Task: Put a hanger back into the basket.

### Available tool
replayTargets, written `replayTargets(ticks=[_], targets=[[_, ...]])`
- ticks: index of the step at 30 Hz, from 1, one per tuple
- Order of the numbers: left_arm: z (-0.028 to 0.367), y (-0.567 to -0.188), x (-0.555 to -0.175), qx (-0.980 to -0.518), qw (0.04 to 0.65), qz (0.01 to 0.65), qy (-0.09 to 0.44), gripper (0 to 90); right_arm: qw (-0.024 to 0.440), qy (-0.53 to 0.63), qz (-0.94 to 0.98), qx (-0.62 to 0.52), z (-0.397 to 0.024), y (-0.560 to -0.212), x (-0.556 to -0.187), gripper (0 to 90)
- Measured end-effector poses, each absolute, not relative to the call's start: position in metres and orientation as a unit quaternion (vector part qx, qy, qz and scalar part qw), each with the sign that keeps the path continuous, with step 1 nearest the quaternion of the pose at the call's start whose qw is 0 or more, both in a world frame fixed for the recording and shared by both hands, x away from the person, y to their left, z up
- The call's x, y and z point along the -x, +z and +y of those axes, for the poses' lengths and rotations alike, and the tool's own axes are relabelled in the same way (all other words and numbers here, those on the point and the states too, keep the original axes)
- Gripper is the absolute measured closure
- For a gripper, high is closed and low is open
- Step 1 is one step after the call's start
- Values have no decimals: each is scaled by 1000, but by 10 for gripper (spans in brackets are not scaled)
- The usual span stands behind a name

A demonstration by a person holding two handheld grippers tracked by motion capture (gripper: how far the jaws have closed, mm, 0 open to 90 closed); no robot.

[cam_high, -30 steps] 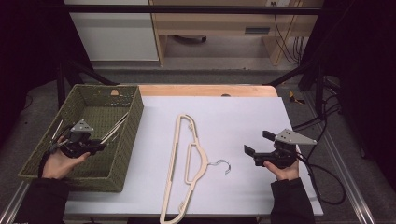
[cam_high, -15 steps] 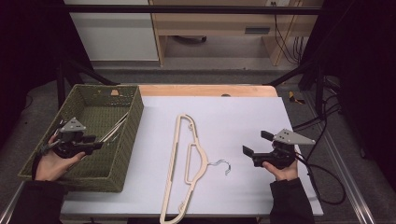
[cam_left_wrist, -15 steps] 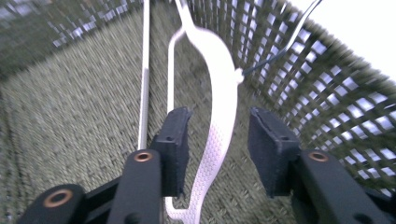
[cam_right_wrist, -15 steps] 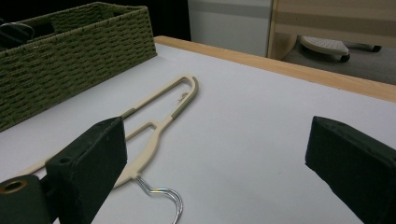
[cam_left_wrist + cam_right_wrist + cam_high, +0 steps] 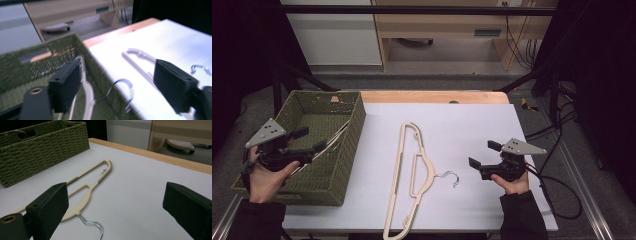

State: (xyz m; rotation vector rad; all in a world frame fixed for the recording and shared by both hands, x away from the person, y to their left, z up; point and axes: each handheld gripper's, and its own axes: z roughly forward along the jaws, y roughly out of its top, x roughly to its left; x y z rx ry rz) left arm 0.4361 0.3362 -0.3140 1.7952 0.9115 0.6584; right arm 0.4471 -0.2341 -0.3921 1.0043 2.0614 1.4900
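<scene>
L gripper (image 5: 309,140) over green wicker basket (image 5: 344,165), jaws just been opening, now wide w/ nothing clamped, hanger in basket (image 5: 87,93) blurred, partly behind near jaw, R gripper (image 5: 482,155) agape, empty, cream hanger (image 5: 414,172) flat on white table (image 5: 482,120), bottom end cut off.

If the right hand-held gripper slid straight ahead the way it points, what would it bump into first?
Probably the metal hook of the cream hanger lying on the white table. The right hand-held gripper has open jaws pointing toward it, though it may sit a little above, so depth is unclear.
</scene>
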Motion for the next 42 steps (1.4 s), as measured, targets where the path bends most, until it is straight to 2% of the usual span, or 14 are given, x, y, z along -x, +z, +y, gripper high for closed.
replayTargets(ticks=[1,4,8,17,22,27,39,41,42], targets=[[332,-312,-434,-736,497,370,272,192,202,534,738,-360,-234,-392,-447,67],[312,-308,-426,-721,521,361,281,108,200,532,742,-356,-230,-393,-448,68],[291,-308,-421,-717,537,349,275,69,199,529,747,-350,-227,-395,-449,69],[248,-329,-413,-716,553,337,261,51,182,518,766,-334,-217,-402,-451,76],[220,-351,-410,-731,546,327,246,56,175,513,774,-328,-211,-407,-452,84],[207,-363,-409,-745,537,320,234,56,169,508,781,-321,-204,-412,-455,102],[207,-393,-414,-757,526,325,210,56,138,473,814,-307,-181,-435,-464,227],[206,-396,-414,-761,522,325,209,56,137,465,821,-302,-176,-439,-465,257],[204,-399,-414,-763,519,324,206,56,136,452,830,-297,-171,-444,-467,306]])
